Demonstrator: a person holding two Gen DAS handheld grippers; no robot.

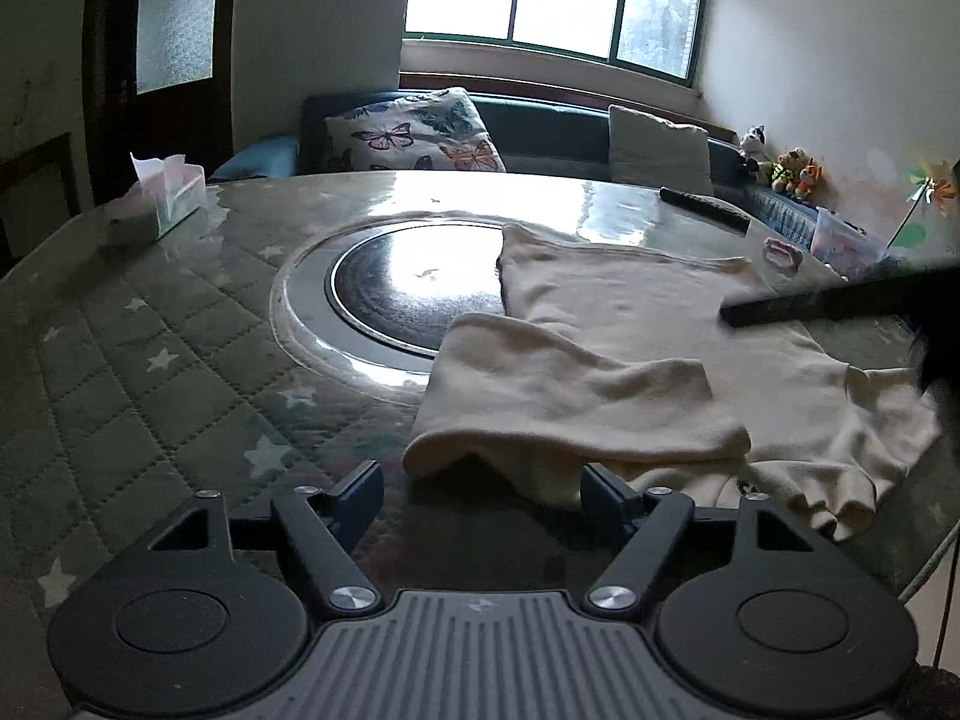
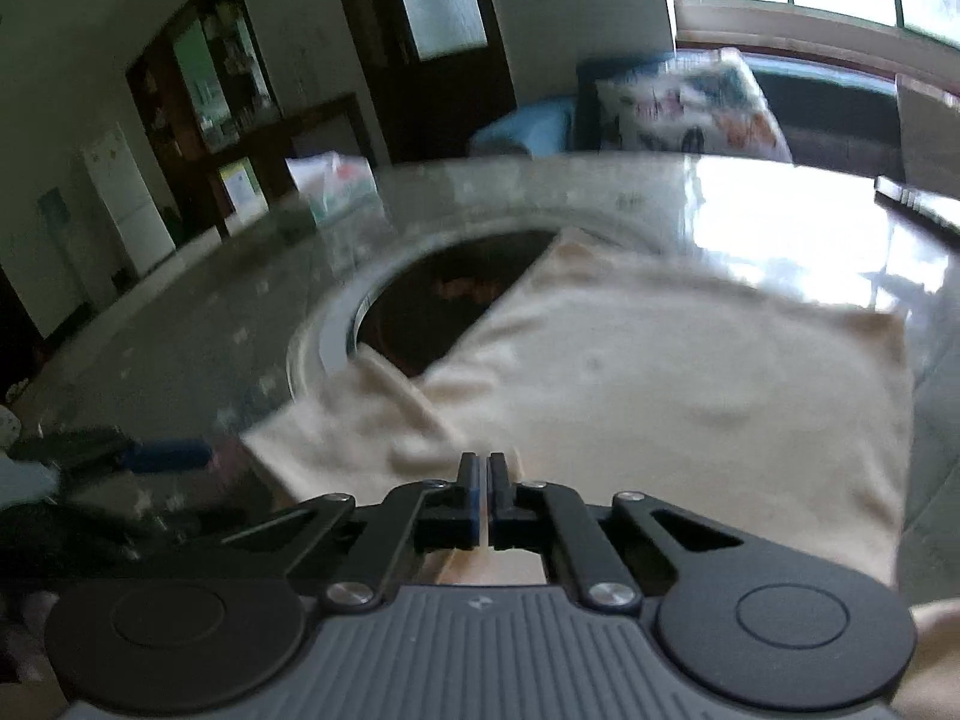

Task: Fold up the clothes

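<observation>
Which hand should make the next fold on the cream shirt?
Probably the left. The left gripper has its jaws wide open right at the folded sleeve of the cream shirt. The right gripper has its jaws shut above the shirt.

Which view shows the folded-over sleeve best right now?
The left wrist view: the sleeve lies sharp and whole across the cream shirt, just beyond the open left hand-held gripper. The right wrist view is motion-blurred and shows it only as a vague fold.
</observation>
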